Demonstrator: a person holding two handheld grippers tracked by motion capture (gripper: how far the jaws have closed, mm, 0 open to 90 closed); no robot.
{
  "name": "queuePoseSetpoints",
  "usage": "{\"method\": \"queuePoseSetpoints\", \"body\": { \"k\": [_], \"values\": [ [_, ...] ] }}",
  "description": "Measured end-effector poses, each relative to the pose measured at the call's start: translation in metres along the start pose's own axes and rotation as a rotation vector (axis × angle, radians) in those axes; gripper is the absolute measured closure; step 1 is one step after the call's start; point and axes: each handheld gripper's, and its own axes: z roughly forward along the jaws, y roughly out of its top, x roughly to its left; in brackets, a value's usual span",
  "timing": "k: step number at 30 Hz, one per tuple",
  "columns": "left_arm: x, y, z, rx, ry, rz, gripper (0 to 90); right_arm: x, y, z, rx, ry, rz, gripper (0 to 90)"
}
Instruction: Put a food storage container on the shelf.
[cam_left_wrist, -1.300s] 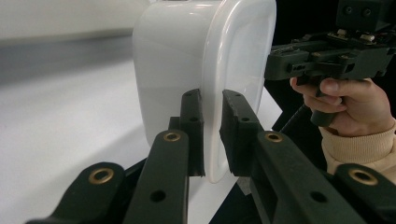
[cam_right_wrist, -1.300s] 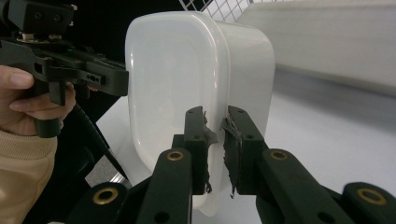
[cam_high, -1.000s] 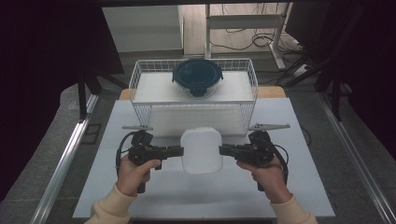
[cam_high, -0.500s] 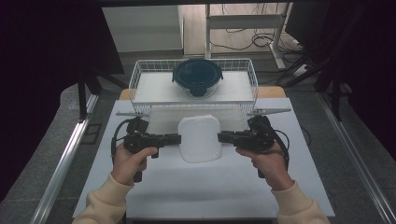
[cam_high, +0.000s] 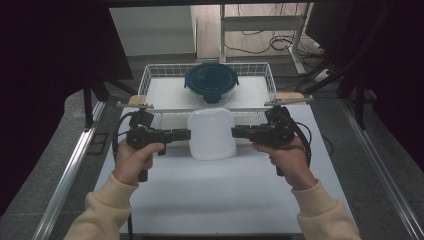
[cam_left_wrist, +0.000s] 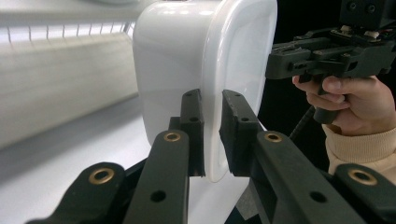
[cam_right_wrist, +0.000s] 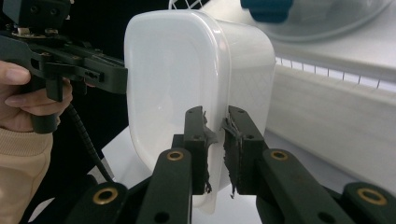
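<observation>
Nearest the person, the left tool (cam_high: 184, 134) and the right tool (cam_high: 238, 132) face each other across the white bench (cam_high: 215, 195), each pinching an opposite rim of the white plastic container (cam_high: 212, 133). In the left gripper view the pads (cam_left_wrist: 191, 122) are pressed onto the container's edge (cam_left_wrist: 212, 140); in the right gripper view the worn pads (cam_right_wrist: 196, 140) clamp the opposite rim (cam_right_wrist: 215, 154) likewise. Compared with a second ago, the container has come up off the bench and moved toward the far side, carried between both tools, and it now hangs just before the near wall of the white wire basket (cam_high: 150, 82). Judgement: the lift is done and the carry toward the basket is in hand. Beyond, inside the basket, sits a round glass bowl with a dark blue lid (cam_high: 211, 81), leaving free floor either side.
</observation>
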Motion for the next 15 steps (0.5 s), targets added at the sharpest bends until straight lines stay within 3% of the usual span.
{"method": "queuePoseSetpoints", "body": {
  "k": [15],
  "values": [
    [-0.006, 0.038, -0.014, -0.024, 0.012, 0.020, 80.4, 0.005, 0.041, -0.007, -0.018, 0.005, -0.018, 79.4]
  ]
}}
